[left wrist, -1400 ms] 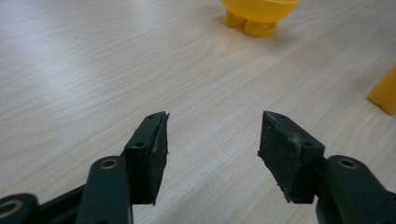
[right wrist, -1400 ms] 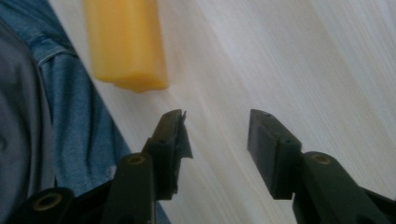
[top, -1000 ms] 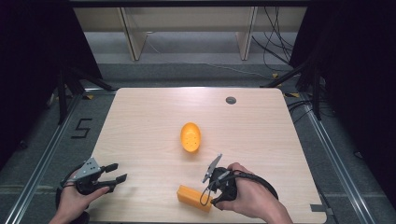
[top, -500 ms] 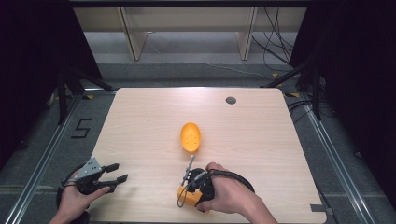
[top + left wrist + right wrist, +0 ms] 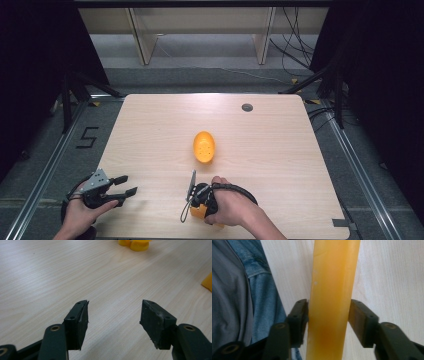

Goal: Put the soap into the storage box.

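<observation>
An orange block lies near the table's front edge, mostly under my right hand. My right gripper points down over it. In the right gripper view the block runs up between the jaws, and both pads press its sides. These jaws have just been closing, with the block between them. A yellow-orange oval piece with small holes lies at the table's middle. At the front left corner my left gripper stands open on the table with nothing between its fingers. Ahead of it lie the oval piece and the block's corner.
A dark round grommet sits in the wooden tabletop near its far edge. The person's denim clothing lies close beside the block at the table's front edge. Cables and stand legs surround the table on the floor.
My right hand has moved left and down onto the orange block, which now stands between its jaws. The left gripper has stayed in place, open.
</observation>
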The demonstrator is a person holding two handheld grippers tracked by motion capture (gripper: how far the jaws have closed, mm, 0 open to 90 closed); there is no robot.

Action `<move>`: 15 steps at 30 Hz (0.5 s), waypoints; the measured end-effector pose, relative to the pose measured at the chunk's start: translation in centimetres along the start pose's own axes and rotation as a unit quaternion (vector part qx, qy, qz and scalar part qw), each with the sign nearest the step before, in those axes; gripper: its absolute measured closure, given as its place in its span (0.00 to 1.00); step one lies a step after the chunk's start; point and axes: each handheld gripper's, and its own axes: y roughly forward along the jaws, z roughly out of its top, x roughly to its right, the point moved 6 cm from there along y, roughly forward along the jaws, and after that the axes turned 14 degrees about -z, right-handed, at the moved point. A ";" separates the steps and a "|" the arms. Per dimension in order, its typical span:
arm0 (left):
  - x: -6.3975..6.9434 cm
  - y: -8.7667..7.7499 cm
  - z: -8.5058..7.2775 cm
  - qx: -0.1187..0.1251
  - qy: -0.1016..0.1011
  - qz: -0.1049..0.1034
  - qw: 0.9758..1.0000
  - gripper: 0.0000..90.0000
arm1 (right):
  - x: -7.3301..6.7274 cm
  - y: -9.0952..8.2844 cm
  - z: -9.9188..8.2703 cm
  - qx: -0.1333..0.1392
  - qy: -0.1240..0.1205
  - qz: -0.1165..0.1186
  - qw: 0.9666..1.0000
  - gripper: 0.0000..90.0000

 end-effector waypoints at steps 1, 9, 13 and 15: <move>0.0 0.0 0.0 0.000 0.000 0.000 1.000 0.43 | 0.0 0.1 0.1 0.001 -0.001 0.001 1.000 0.61; 0.1 0.1 0.0 0.004 -0.005 -0.001 1.000 0.43 | -0.1 -0.1 0.1 0.008 0.010 0.001 1.000 0.68; 0.0 0.0 0.0 0.000 0.000 0.000 1.000 0.43 | 0.0 -0.1 0.0 0.019 0.005 -0.004 1.000 0.69; 0.0 0.0 0.0 0.000 0.000 0.000 1.000 0.43 | 0.0 -0.2 0.0 0.021 0.020 0.003 1.000 0.69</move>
